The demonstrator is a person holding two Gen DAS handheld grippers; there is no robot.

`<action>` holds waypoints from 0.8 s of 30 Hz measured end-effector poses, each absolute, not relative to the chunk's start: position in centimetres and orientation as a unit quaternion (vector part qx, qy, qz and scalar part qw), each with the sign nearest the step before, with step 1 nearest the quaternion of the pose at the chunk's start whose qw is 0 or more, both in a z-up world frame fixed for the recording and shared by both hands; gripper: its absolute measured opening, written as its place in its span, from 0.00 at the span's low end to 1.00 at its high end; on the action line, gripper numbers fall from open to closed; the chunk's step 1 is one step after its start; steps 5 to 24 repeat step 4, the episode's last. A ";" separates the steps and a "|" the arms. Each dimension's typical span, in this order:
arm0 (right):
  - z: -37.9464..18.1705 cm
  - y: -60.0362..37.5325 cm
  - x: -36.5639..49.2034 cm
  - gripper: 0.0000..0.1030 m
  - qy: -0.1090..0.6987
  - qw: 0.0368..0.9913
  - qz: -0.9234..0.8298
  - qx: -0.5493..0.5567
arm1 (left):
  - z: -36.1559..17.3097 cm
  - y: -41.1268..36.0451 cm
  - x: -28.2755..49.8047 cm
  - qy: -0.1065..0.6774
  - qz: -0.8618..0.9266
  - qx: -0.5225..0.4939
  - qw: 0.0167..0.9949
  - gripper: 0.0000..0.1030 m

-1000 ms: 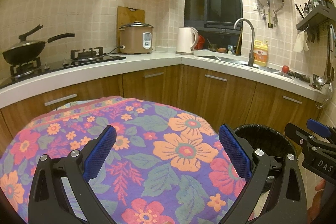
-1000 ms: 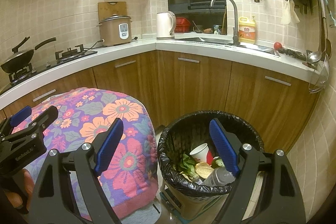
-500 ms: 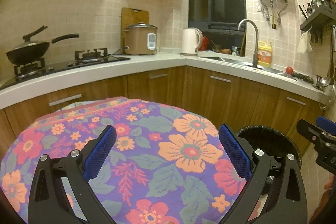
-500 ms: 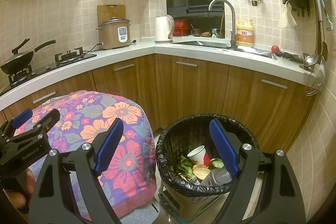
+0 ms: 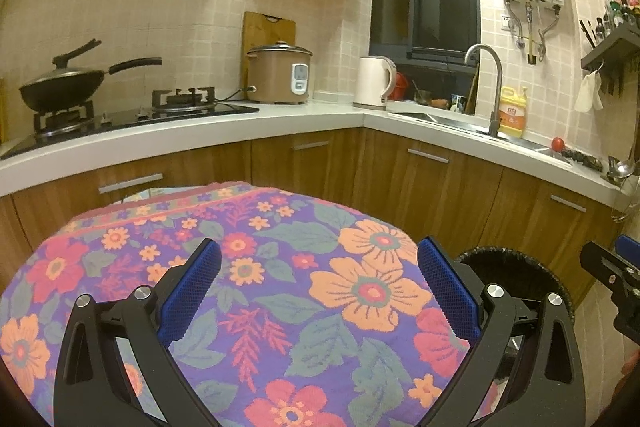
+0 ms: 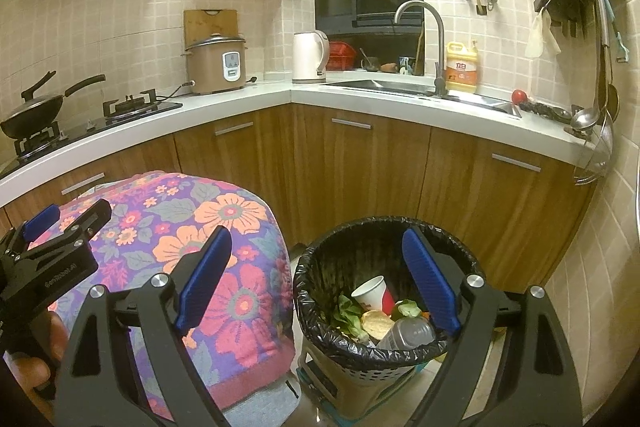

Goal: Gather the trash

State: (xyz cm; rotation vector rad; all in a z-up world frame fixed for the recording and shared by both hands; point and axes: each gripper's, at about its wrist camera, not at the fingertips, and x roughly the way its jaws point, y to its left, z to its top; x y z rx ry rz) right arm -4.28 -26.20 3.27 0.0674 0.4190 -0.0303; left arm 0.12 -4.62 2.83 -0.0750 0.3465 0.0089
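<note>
**Kitchen corner: two claws, covered surface, lined bin**

Right claw [image 6: 316, 275]: black frame, blue ribbed pads, jaws opening wide with nothing gripped between them; held over the bin mouth.

Left claw [image 5: 318, 291]: same build, jaws wide, empty, poised above the cloth.

Purple floral tablecloth [image 5: 280, 287]: orange and pink flowers, draped over a rounded surface, bare of loose items.

Round perforated waste bin with black plastic liner [image 6: 320, 267]: on the floor just beside the cloth's right edge. Contents: white-and-red paper cup [image 6: 374, 293], green leaf scraps [image 6: 348, 311], a bread-like round [image 6: 376, 321], clear plastic bottle [image 6: 406, 333].

Brown wooden cabinets under a white counter [image 6: 240, 99].

On the counter: black wok [image 5: 60, 87], brown rice cooker [image 5: 280, 73], white kettle [image 5: 374, 83], steel tap [image 5: 486, 83], yellow detergent bottle [image 5: 512, 111].
</note>
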 end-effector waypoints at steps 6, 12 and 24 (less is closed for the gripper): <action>3.2 -26.2 -4.4 0.80 0.207 0.978 -0.017 0.035 | 2.8 -4.7 0.1 0.171 0.001 -0.035 0.985 0.93; 3.2 -26.2 -4.4 0.80 0.207 0.978 -0.017 0.035 | 2.8 -4.7 0.1 0.171 0.001 -0.035 0.985 0.93; 3.2 -26.2 -4.4 0.80 0.207 0.978 -0.017 0.035 | 2.8 -4.7 0.1 0.171 0.001 -0.035 0.985 0.93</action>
